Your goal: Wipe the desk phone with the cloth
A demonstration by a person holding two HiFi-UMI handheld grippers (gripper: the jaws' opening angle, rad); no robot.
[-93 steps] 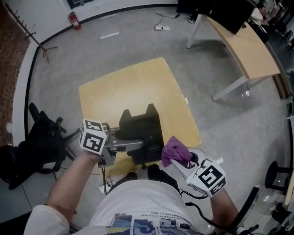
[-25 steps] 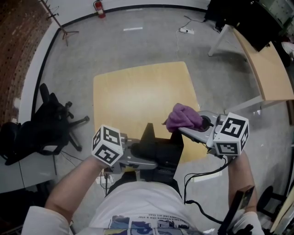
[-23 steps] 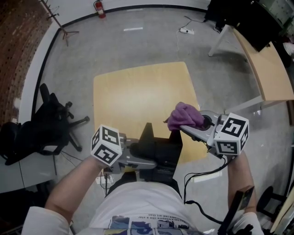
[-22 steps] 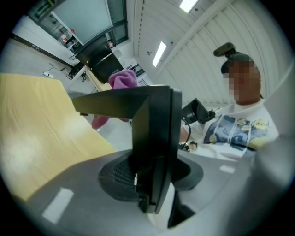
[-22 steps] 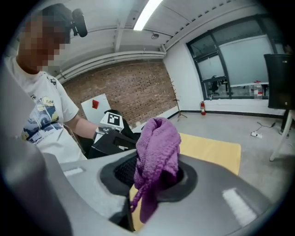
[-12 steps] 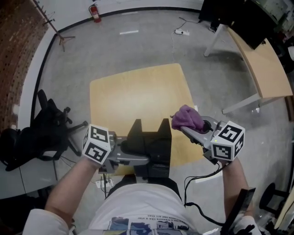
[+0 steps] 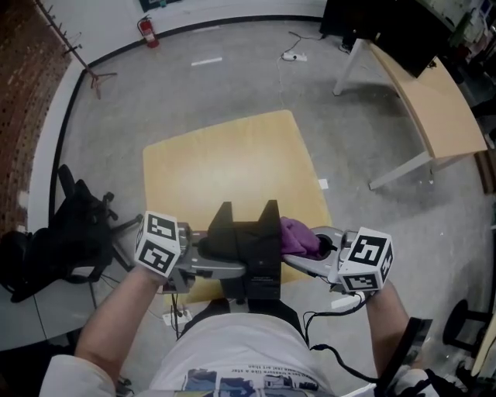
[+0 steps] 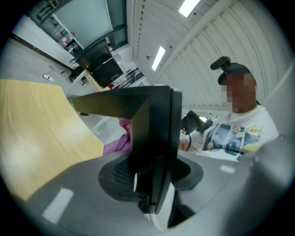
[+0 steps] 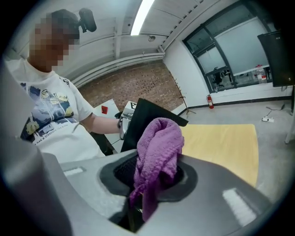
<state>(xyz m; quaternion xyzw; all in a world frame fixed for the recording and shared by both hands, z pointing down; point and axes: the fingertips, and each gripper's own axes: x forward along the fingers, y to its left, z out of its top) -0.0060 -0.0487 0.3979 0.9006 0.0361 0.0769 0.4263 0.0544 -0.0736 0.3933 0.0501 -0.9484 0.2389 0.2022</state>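
Purple cloth (image 7: 295, 235), black desk phone (image 7: 248, 239), yellow table (image 7: 225, 167)

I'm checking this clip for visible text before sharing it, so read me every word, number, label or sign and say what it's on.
No words or numbers can be read anywhere.
T-shirt print: a picture, any lettering too blurred to read.
Left marker cube and right marker cube: black-and-white square patterns, no text.
Fire extinguisher: label too small to read.

We see grey floor (image 7: 232, 85) all round. Light wooden table (image 7: 225, 155) at centre. Longer wooden desk (image 7: 434, 93) on white legs at upper right, dark screen (image 7: 387, 31) at its far end. Black office chair (image 7: 74, 233) left of table. We note red fire extinguisher (image 7: 147, 29) by white wall (image 7: 217, 8), coat stand (image 7: 91, 74) near it. Brick wall (image 9: 138, 83), large windows (image 9: 230, 50), ceiling strip light (image 9: 143, 16).
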